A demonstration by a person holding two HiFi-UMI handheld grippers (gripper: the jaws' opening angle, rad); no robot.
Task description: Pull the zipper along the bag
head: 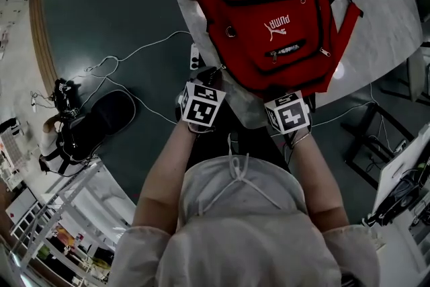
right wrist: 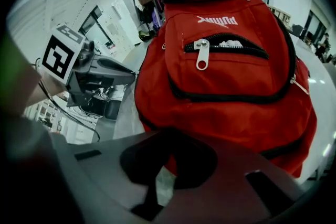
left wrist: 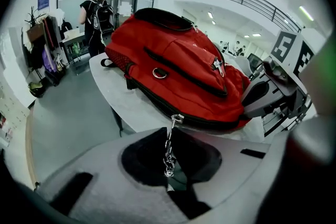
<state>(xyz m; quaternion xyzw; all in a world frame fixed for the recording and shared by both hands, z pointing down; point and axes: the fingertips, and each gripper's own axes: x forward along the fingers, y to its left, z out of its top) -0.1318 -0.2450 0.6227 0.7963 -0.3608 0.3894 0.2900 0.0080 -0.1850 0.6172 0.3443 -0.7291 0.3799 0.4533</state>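
A red backpack point(head: 272, 17) lies on a white marble table point(head: 376, 3), its lower end toward me. My left gripper point(head: 209, 80) is at the bag's near left corner. In the left gripper view its jaws are shut on the metal chain pull point(left wrist: 169, 157) that hangs from the zipper slider point(left wrist: 177, 119) on the bag's black side zipper. My right gripper point(head: 290, 104) is at the near right corner. In the right gripper view its jaws are closed, with red fabric of the backpack point(right wrist: 226, 76) caught in the cleft between them. A front pocket zipper point(right wrist: 201, 52) stands partly open.
A black bag point(head: 101, 121) and white cables point(head: 144, 50) lie on the dark floor at the left. A black stand point(head: 373, 144) is under the table's right side. A person point(left wrist: 94, 13) stands far off by glass doors.
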